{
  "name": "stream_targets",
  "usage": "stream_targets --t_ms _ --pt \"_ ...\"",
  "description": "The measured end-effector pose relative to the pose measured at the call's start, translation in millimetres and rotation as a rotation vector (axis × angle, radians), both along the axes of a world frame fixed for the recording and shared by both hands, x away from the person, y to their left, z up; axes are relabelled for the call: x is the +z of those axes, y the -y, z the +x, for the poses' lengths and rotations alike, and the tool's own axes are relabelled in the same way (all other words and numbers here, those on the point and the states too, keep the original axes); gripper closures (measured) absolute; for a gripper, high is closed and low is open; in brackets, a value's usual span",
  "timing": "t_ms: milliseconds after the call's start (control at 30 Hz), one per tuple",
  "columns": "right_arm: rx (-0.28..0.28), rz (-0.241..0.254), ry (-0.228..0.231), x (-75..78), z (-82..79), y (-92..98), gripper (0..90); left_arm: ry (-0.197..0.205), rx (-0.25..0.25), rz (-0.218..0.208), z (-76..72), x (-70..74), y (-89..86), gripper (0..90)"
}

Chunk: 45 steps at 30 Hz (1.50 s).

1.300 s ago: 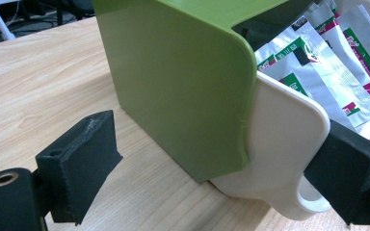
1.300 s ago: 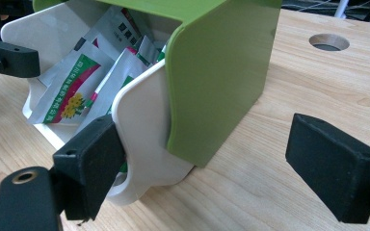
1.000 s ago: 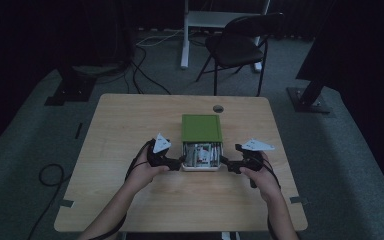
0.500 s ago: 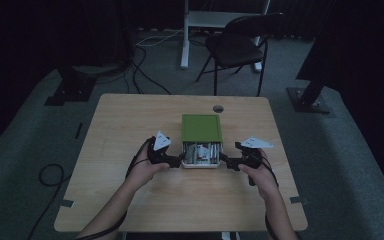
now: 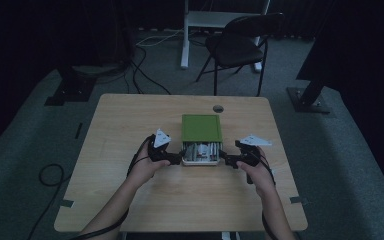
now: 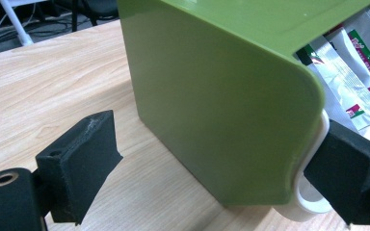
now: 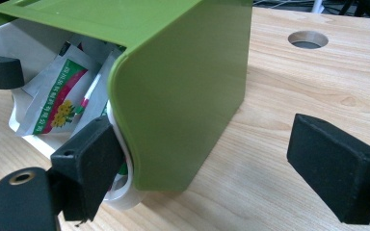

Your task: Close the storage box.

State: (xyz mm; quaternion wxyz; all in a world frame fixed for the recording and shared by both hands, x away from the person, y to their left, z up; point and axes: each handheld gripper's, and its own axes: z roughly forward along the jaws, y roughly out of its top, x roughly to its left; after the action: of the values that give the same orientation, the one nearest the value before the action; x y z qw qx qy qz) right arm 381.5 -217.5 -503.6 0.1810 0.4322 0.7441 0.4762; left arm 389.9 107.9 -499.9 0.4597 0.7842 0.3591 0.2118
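Black foam jaws of the left gripper (image 5: 174, 159) and right gripper (image 5: 228, 160) stand spread, flanking the green plastic box (image 5: 201, 128) mid-table; nothing has shifted lately, its sachets (image 5: 200, 150) still exposed.

Green lid (image 6: 221, 96) cut off by the top edge in both claw views. Sachets (image 7: 58, 96) largely hidden beneath it; print too small to read. White tray (image 7: 120, 197) mostly covered, only a corner rim showing. Chair (image 5: 240, 45) dim against the dark background, top cropped.
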Motion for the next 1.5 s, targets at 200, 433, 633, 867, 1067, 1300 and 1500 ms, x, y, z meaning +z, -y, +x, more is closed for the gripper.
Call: stream_targets --t_ms 200,433,633,867,1067,1300,1500 --pt "-0.015 -0.004 0.014 -0.9 1.1 -1.6 12.8 0.013 0.010 0.009 0.7 0.4 1.2 9.9" --pt "-0.044 -0.005 0.011 -1.1 2.3 -4.2 12.7 0.009 0.020 0.008 2.9 -0.3 2.1 9.9" --pt "-0.052 -0.003 0.016 -1.6 0.1 -4.9 13.6 0.004 0.016 0.004 0.5 -1.2 3.1 10.0" --pt "-0.043 0.006 0.040 0.2 -4.6 -5.9 13.7 -0.014 -0.043 -0.041 -3.9 -1.7 5.5 10.0" --pt "-0.027 -0.002 0.051 1.0 -8.8 -6.8 13.7 -0.024 -0.045 -0.088 -7.4 0.4 3.2 10.1" --pt "-0.028 0.030 0.055 0.4 -13.4 -2.7 13.7 -0.030 -0.013 -0.075 -12.3 -1.5 -1.7 10.1" --pt "-0.044 -0.002 0.037 -2.1 -15.8 -0.2 13.7 -0.028 -0.015 -0.044 -16.5 -4.1 -4.0 10.0"
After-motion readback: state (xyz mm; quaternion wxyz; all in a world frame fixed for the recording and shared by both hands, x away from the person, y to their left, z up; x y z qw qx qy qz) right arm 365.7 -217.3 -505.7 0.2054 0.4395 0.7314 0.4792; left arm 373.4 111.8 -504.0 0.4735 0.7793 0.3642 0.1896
